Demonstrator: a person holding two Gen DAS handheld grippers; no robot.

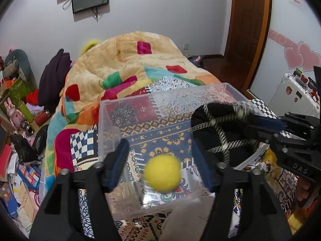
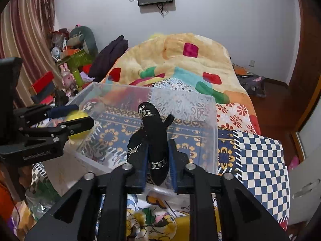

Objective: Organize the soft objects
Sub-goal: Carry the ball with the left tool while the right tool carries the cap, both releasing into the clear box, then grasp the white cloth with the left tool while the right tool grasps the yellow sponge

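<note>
A clear plastic bin (image 1: pixel 104 124) sits on the patterned bedspread; it also shows in the right wrist view (image 2: pixel 214 132). My left gripper (image 1: pixel 160 150) is open over the bin's near side. A yellow felt ball (image 1: pixel 163 173) is between and below its fingers, blurred, touching neither. The ball also shows in the right wrist view (image 2: pixel 77 120) beside the left gripper (image 2: pixel 80 116). My right gripper (image 2: pixel 158 152) is shut on a black fabric piece with striped trim (image 2: pixel 152 132), held over the bin; in the left wrist view the fabric (image 1: pixel 218 124) hangs at the bin's right side from the right gripper (image 1: pixel 250 120).
A rumpled colourful quilt (image 1: pixel 128 64) covers the bed behind the bin. Clutter of boxes and toys (image 1: pixel 18 108) fills the floor at left. A wooden door (image 1: pixel 248 26) and a white suitcase (image 1: pixel 295 92) stand at right. A checkered cloth (image 2: pixel 262 160) lies right of the bin.
</note>
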